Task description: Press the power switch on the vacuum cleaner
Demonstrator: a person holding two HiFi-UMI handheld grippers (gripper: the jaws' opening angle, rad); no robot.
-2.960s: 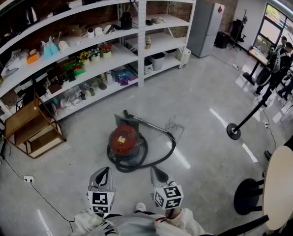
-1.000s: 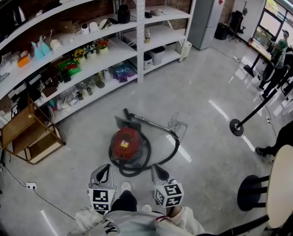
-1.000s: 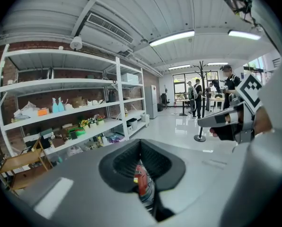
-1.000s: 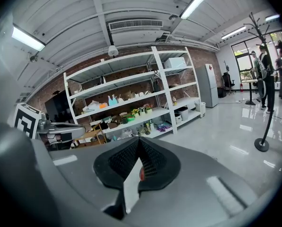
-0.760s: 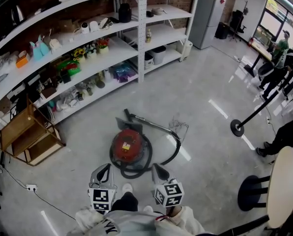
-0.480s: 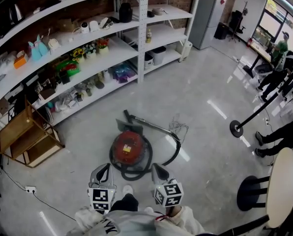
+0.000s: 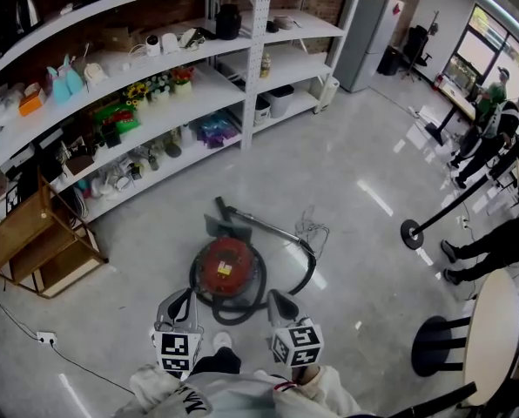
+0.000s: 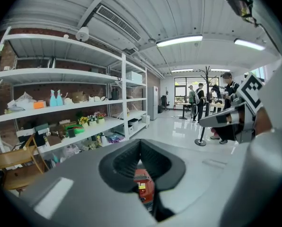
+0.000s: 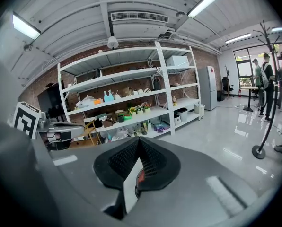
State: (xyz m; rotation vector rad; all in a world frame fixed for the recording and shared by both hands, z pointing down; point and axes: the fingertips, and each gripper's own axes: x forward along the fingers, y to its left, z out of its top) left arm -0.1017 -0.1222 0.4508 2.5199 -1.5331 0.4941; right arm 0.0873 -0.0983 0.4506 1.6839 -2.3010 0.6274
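Note:
A red canister vacuum cleaner [image 7: 227, 266] sits on the grey floor just ahead of me, its black hose [image 7: 305, 264] looped round it and its floor head [image 7: 222, 223] lying behind. My left gripper [image 7: 185, 298] hangs just short of the vacuum's near left side, jaws together and empty. On the near right side my right gripper [image 7: 275, 298] is likewise shut and empty. Past the closed jaws in the left gripper view [image 8: 140, 143] a strip of the red vacuum [image 8: 143, 186] shows. The right gripper view [image 9: 139, 141] shows only a sliver of red vacuum [image 9: 139, 175]. I cannot make out the power switch.
Long white shelving [image 7: 155, 85] full of small goods runs along the back. A wooden rack [image 7: 42, 242] stands at the left, with a cable and socket [image 7: 42, 336] on the floor. At the right are a round table [image 7: 490, 338], a black stool [image 7: 434, 347], a floor stand [image 7: 412, 233] and people [image 7: 495, 111].
I have walked toward the vacuum, which now lies closer to both grippers. Both grippers keep their pose and stay shut. The people at the right have shifted.

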